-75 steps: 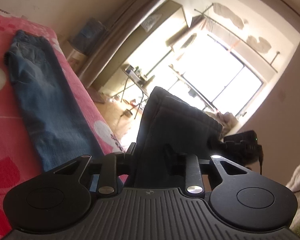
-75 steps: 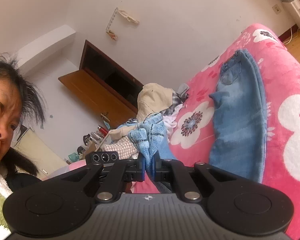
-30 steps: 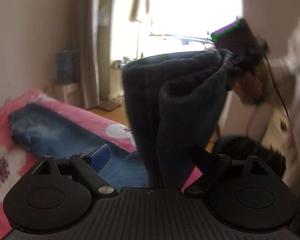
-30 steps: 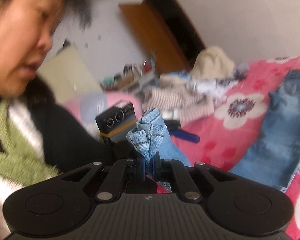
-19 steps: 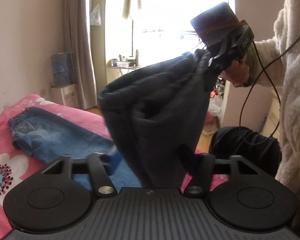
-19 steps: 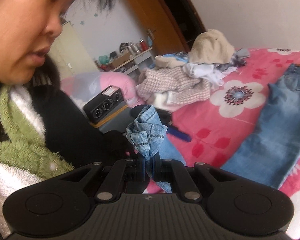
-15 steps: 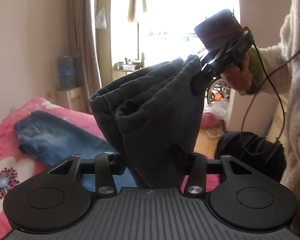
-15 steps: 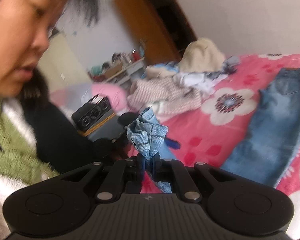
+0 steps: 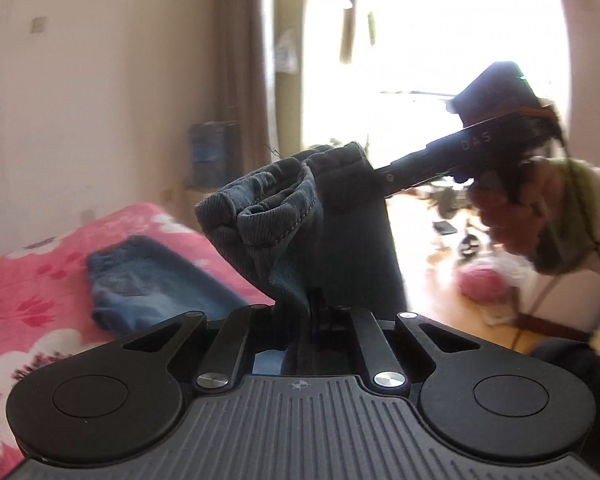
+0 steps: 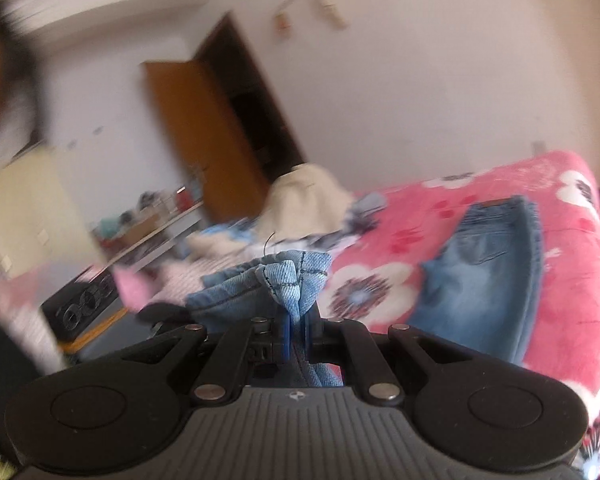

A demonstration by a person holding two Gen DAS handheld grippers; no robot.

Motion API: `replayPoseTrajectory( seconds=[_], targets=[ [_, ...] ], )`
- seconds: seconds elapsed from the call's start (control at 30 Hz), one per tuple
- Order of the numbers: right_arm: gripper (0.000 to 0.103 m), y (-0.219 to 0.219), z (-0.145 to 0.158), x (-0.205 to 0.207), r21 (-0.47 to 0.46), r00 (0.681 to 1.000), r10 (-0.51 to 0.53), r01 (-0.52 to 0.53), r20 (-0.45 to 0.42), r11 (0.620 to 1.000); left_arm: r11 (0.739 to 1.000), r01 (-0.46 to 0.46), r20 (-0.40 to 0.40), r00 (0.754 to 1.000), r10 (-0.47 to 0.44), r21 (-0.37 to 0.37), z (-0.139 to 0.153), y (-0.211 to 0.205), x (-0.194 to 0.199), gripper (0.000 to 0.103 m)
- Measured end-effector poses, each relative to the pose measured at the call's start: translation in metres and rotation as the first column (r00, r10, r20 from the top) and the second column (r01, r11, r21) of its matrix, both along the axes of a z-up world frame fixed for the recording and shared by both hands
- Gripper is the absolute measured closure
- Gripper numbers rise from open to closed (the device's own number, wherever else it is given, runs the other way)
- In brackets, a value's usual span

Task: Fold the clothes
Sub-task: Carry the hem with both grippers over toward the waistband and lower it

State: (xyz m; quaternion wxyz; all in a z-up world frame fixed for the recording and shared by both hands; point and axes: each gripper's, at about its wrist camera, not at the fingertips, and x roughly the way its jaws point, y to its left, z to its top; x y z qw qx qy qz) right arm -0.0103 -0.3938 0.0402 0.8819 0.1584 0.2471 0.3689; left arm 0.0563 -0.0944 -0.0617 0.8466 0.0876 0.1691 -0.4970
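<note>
Across the lower left of the left wrist view we have the pink flower-printed bedspread point(image 9: 40, 280), and a folded pair of light blue jeans point(image 9: 152, 280) lies flat on it, well apart from the work in hand. The same folded pair shows at the right of the right wrist view, with a heap of unsorted clothes point(image 10: 300, 216) up by the middle.

Now the piece in play: the second pair of blue denim jeans point(image 9: 300, 224), dark against the bright window, hangs in the air at centre frame. A second ago our left gripper point(image 9: 314, 312) stood wide beside this cloth; now its jaws are closing and the denim is pinched between them. That is the change that counts.

The right gripper point(image 10: 296, 334) was clenched on a bunched denim edge point(image 10: 288, 280) a second ago and is clamped on it just the same now; in the left view it comes in from the upper right, biting the top of the hanging fabric.

So we judge the garment is now held at two points, ready to be spread or doubled over towards the bed.
</note>
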Motion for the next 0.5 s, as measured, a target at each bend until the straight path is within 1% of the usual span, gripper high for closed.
replayPoseTrajectory(
  seconds=[0.1, 0.2, 0.27, 0.33, 0.37, 0.5],
  targets=[
    [0.097, 0.003, -0.01, 0.054, 0.009, 0.997, -0.069, 0.069, -0.047, 0.998, 0.996, -0.09, -0.109, 0.99, 0.088, -0.013, -0.01, -0.013, 0.062, 0.096],
    [0.097, 0.009, -0.026, 0.115, -0.01, 0.986, -0.14, 0.14, -0.095, 0.99, 0.986, -0.168, -0.165, 0.972, 0.168, 0.009, -0.022, -0.03, 0.12, 0.096],
    [0.097, 0.011, -0.039, 0.157, -0.033, 0.975, -0.189, 0.187, -0.117, 0.982, 0.975, -0.223, -0.216, 0.951, 0.222, 0.018, -0.03, -0.04, 0.161, 0.097],
    [0.097, 0.014, -0.053, 0.198, -0.06, 0.963, -0.236, 0.23, -0.132, 0.971, 0.962, -0.273, -0.272, 0.924, 0.269, 0.026, -0.039, -0.051, 0.202, 0.097],
    [0.097, 0.015, -0.06, 0.217, -0.075, 0.956, -0.258, 0.25, -0.136, 0.965, 0.956, -0.293, -0.289, 0.913, 0.289, 0.03, -0.043, -0.056, 0.219, 0.097],
    [0.097, 0.016, -0.088, 0.293, -0.115, 0.921, -0.343, 0.326, -0.183, 0.938, 0.946, -0.315, -0.301, 0.897, 0.322, 0.075, -0.055, -0.079, 0.274, 0.097]
  ],
)
